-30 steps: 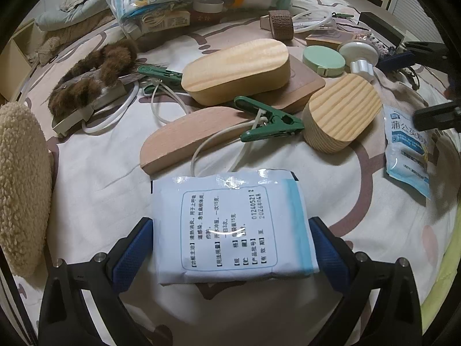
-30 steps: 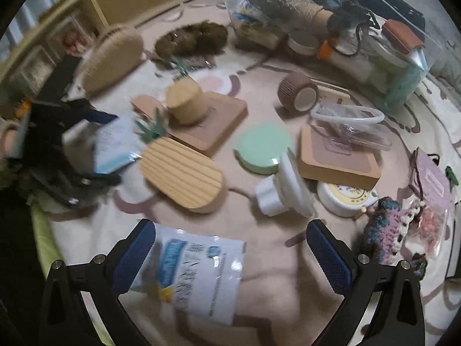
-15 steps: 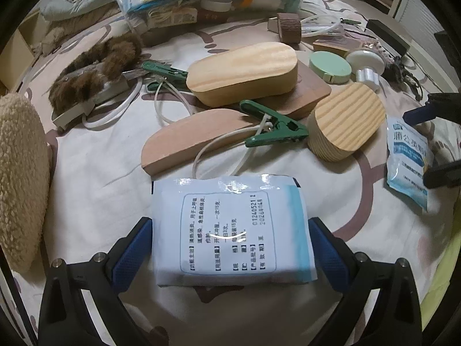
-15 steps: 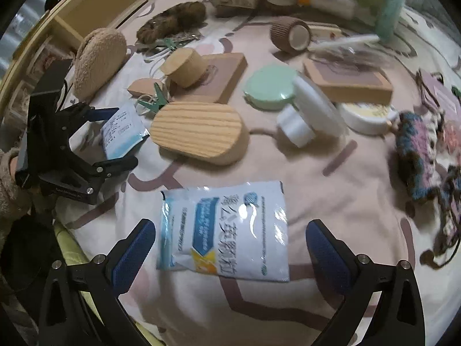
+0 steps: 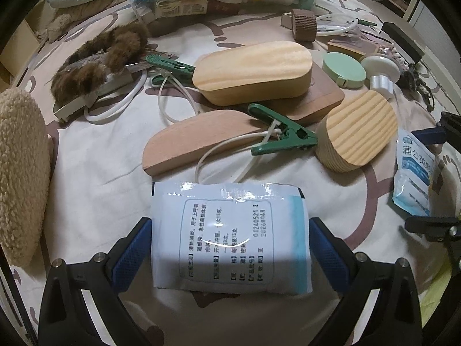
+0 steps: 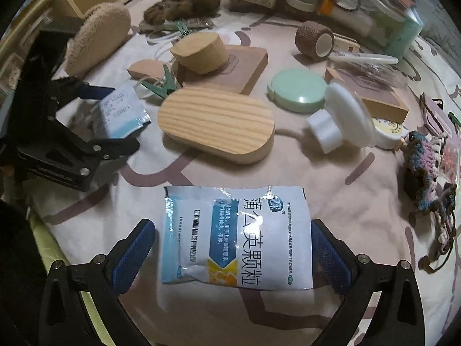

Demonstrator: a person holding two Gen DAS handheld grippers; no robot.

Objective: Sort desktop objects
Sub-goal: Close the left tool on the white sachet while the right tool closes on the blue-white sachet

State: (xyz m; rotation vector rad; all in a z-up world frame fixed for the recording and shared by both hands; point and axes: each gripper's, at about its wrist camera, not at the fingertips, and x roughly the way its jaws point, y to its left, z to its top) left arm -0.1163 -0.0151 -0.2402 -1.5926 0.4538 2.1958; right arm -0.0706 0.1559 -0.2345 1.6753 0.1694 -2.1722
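A white and blue medicine sachet, printed back up, lies between the pads of my left gripper; the jaws are open wide and the pads sit at its two side edges. It also shows in the right wrist view. A second sachet with large blue print lies flat on the cloth between the open pads of my right gripper; it shows at the right in the left wrist view.
Beyond lie an oval wooden block, a wooden box on a board, a half-round board, green clips, a green round case, a white knob, a fluffy pad, brown fur and crochet pieces.
My right gripper has swung and lowered onto the printed sachet, which now lies between its pads. My left gripper has held its place around the other sachet.
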